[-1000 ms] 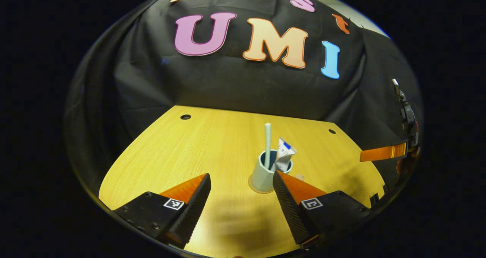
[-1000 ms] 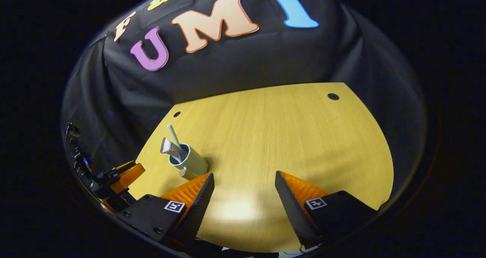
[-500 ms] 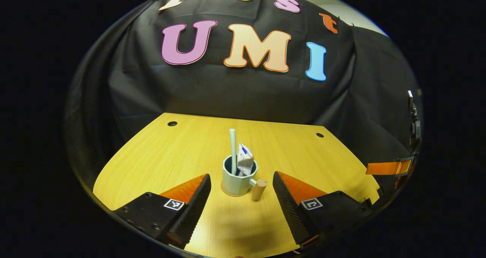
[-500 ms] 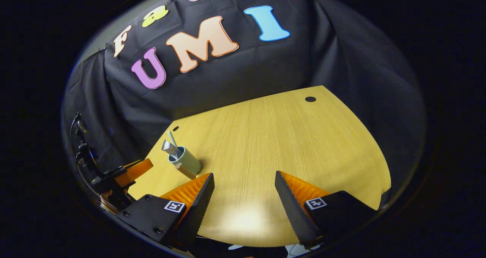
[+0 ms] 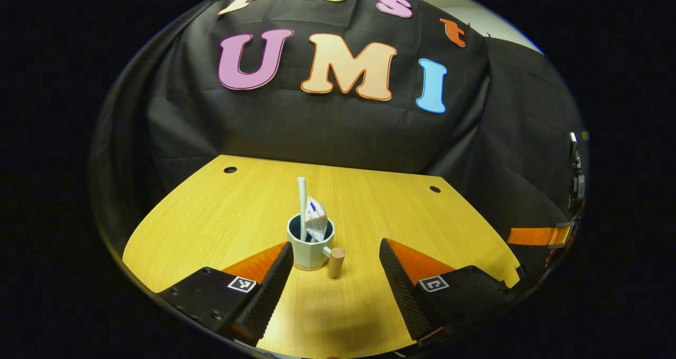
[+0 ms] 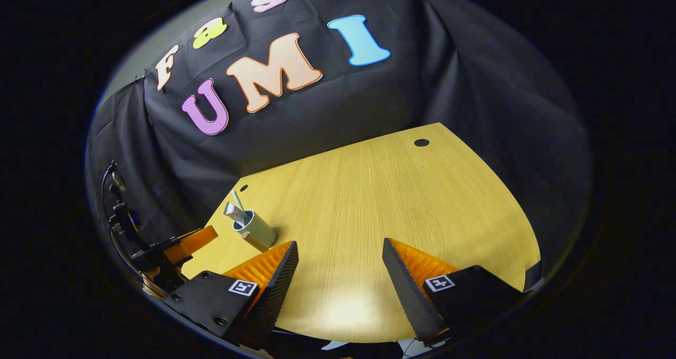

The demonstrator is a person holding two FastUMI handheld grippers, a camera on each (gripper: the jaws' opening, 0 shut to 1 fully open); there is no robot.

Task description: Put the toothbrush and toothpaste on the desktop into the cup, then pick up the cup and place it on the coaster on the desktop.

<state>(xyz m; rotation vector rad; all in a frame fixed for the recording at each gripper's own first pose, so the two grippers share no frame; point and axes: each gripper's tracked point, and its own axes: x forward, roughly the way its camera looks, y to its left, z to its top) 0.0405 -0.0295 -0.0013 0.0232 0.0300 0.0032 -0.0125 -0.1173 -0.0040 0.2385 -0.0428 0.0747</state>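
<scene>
Both the left gripper (image 5: 336, 266) and the right gripper (image 6: 340, 266) are open and empty above the desk (image 5: 211, 216), while the cup (image 5: 310, 248) holds the toothbrush (image 5: 302, 200) and toothpaste (image 5: 316, 221).

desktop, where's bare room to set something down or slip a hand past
Most of the desktop is bare: the wide stretch ahead of the right gripper, out to the far edge hole. It is crowded only around the cup with toothbrush and toothpaste, close ahead of the left gripper.
</scene>
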